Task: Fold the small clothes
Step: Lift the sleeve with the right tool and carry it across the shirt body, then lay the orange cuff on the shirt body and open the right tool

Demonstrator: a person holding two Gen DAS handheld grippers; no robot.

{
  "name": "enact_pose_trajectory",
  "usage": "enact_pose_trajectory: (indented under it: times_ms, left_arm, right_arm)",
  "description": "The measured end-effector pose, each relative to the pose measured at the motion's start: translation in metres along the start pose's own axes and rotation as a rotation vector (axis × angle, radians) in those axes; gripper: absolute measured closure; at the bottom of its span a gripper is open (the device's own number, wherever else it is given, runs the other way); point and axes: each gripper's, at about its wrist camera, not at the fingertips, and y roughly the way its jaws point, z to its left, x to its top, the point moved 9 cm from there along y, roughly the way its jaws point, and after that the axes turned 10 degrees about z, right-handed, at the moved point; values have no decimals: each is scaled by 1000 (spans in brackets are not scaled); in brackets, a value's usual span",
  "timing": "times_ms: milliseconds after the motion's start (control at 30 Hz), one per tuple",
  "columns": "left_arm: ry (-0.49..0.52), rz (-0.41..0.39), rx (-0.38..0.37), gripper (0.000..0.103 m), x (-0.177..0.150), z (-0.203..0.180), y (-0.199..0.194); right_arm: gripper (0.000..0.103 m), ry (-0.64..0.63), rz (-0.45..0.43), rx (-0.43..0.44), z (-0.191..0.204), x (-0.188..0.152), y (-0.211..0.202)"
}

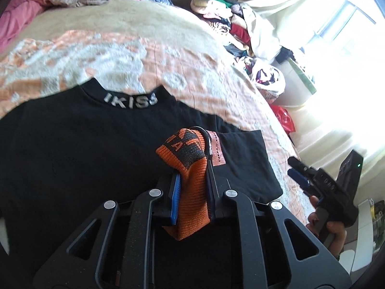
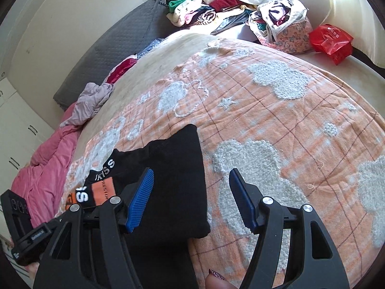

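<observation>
A home bedroom: a bed [image 2: 276,101] under an orange cloud-patterned quilt, a grey padded headboard [image 2: 115,45], heaped clothes [image 2: 211,7] beside it, white wardrobe doors [image 2: 14,130], and a curtained window [image 1: 341,33].

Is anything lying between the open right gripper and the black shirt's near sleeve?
Nothing visible. The right gripper hangs open directly over the black shirt sleeve edge, with only the orange quilt beside it. The orange sock is held in the left gripper.

Sunlit curtained window [image 1: 341,48] beside a bed [image 2: 276,110] with grey headboard [image 2: 115,48], cream walls.
</observation>
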Motion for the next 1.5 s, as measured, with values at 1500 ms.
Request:
enact_pose_trajectory:
  times_ms: [1500]
  left_arm:
    - [-57,-56,210,92,-20,107,-61]
  right_arm:
    - [39,-453,59,-124,97,-57,53]
